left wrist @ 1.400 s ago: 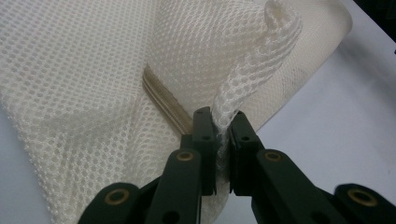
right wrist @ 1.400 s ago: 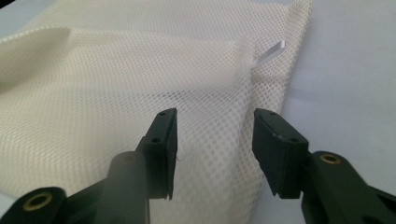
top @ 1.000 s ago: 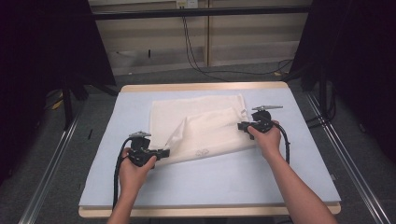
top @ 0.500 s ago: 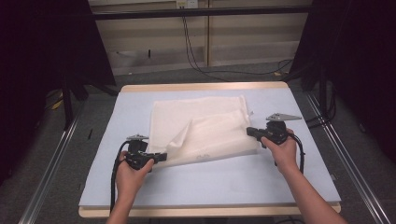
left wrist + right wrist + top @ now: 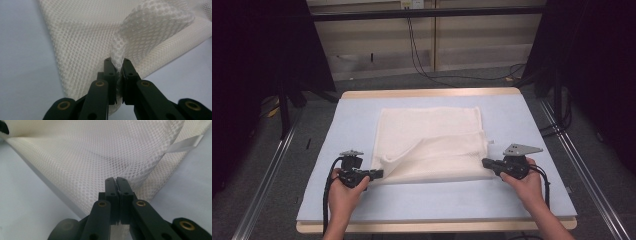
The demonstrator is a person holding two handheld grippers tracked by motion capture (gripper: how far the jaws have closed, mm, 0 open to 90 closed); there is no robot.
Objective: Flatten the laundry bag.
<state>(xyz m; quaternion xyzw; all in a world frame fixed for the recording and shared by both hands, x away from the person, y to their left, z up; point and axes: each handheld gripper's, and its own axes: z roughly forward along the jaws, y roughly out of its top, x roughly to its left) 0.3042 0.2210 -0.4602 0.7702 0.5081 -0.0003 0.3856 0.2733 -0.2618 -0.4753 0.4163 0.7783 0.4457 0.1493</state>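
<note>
A white mesh cloth (image 5: 429, 145) lies on the pale blue table cover (image 5: 437, 200), its near layer folded over toward me. My left gripper (image 5: 377, 174) is shut on the cloth's near left corner; in the left gripper view the mesh cloth (image 5: 140, 32) bunches up and curls out from between the jaws of the left gripper (image 5: 117, 62). My right gripper (image 5: 486, 163) is shut on the near right corner. In the right gripper view the jaws of the right gripper (image 5: 116, 180) pinch the mesh cloth (image 5: 105, 155), which stretches away taut, and a white tag (image 5: 183, 143) sticks out at its edge.
The table's wooden edge (image 5: 432, 93) runs along the far side. Metal rails (image 5: 262, 190) flank the table on the floor. Black cables (image 5: 422, 60) hang at the back wall. Bare blue cover lies between my hands and the near edge.
Both grippers have pulled toward me and apart with the cloth's corners, the right one moving farthest. The folded layer has spread wider and flatter over the rest of the cloth.
</note>
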